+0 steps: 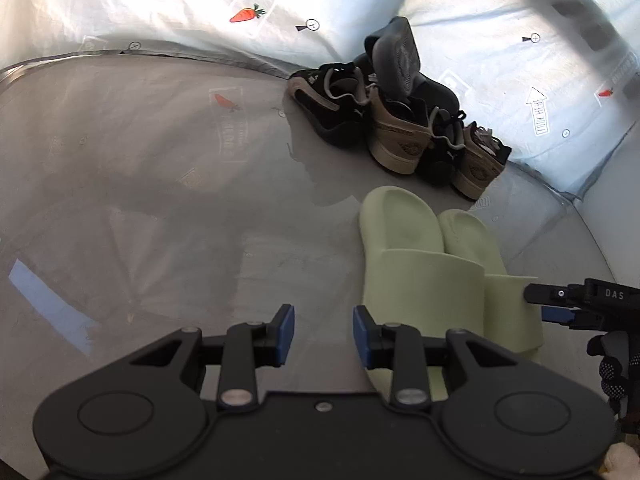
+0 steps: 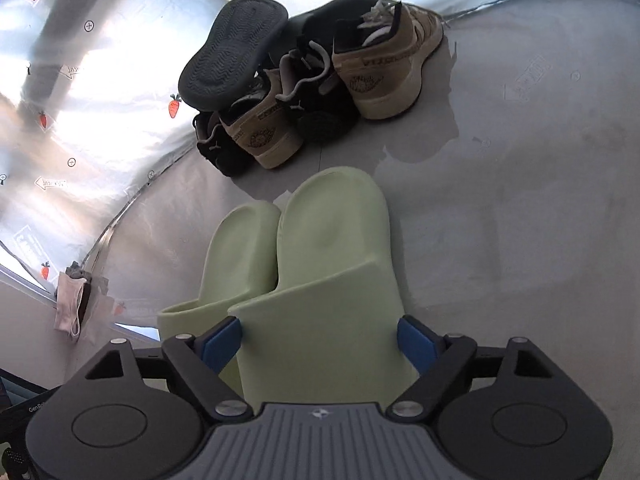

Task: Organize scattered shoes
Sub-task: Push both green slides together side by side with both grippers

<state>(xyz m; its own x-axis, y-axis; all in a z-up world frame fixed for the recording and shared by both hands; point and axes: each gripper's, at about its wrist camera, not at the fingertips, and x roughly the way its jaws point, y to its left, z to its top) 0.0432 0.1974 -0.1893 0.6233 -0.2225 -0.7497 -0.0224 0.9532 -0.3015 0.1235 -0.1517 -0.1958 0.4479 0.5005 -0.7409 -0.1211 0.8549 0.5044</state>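
While the right gripper (image 2: 320,340) straddles a green slipper (image 2: 332,248), jaws wide and unclosed, squeeze the strap evenly; left gripper (image 1: 323,332) hangs open, empty.

Matt, smooth foam-like green slides (image 2: 332,248); suede-looking tan sneakers (image 2: 384,68); glossy, perhaps plastic floor sheet (image 1: 160,200).

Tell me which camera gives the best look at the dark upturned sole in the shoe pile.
The right wrist view. There the upturned sole faces the camera, its tread pattern plain, leaning on the sneakers. In the left wrist view the same sole is farther off, smaller and seen at an angle, so its tread is fainter.
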